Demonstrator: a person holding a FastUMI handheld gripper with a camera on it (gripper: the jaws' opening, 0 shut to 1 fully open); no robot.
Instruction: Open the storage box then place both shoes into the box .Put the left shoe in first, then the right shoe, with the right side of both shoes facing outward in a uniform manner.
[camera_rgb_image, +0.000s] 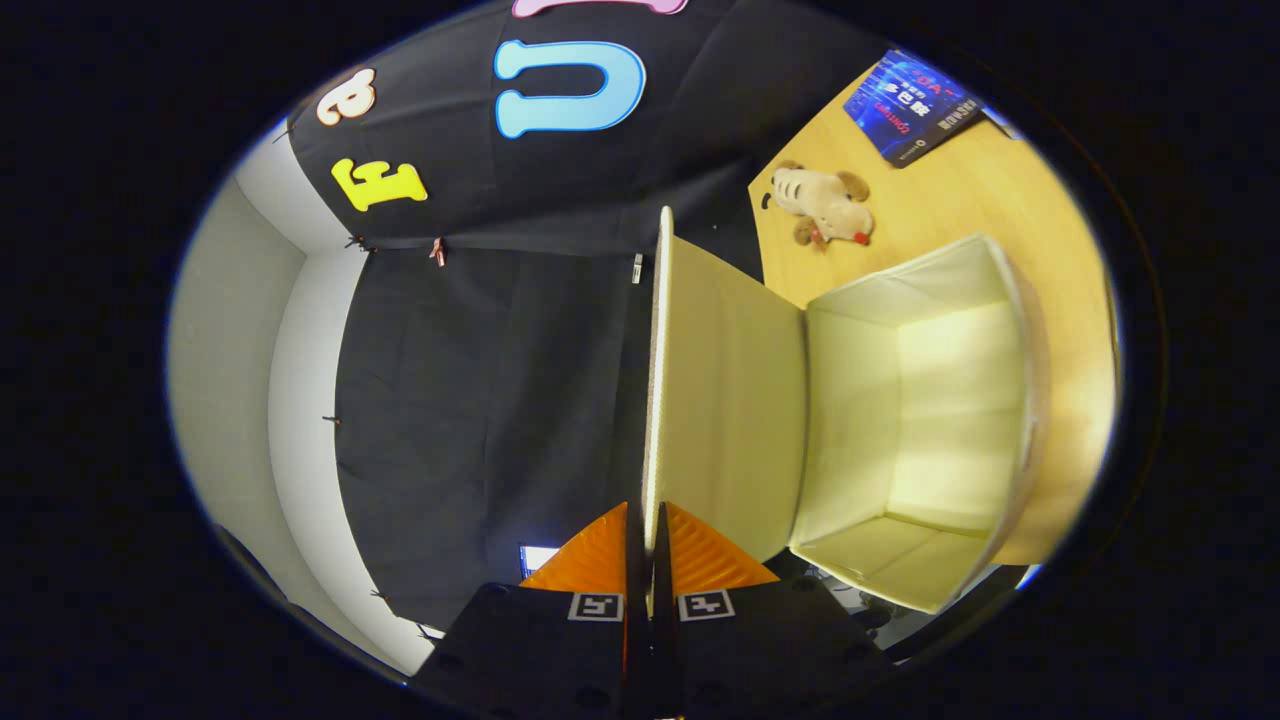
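1. Right now the storage box (930, 420) stands open on the wooden table (1010, 200), its pale interior bare down to the bottom panel, and the view is rolled so the table runs up the far side of it.
2. Its lid (725, 400) is swung out from the box mouth, hinged along one rim, with the pale inner face turned toward the cavity.
3. The lid's thin free edge runs straight back to the gripper (648, 525); both fingers are clenched on that edge, one on each face, with almost no gap between them.
4. The box's other rims stand free, touching nothing, so the mouth is open all round apart from the hinged side.
5. Beyond the box, a plush dog (825, 205) lies on the table, near the box's far corner but apart from it.
6. Farther off, a dark blue booklet (912, 105) lies flat near the table's edge, well apart from the box.
7. On the lid's outer side hangs the booth's black cloth wall (480, 400), with open air between it and the lid.
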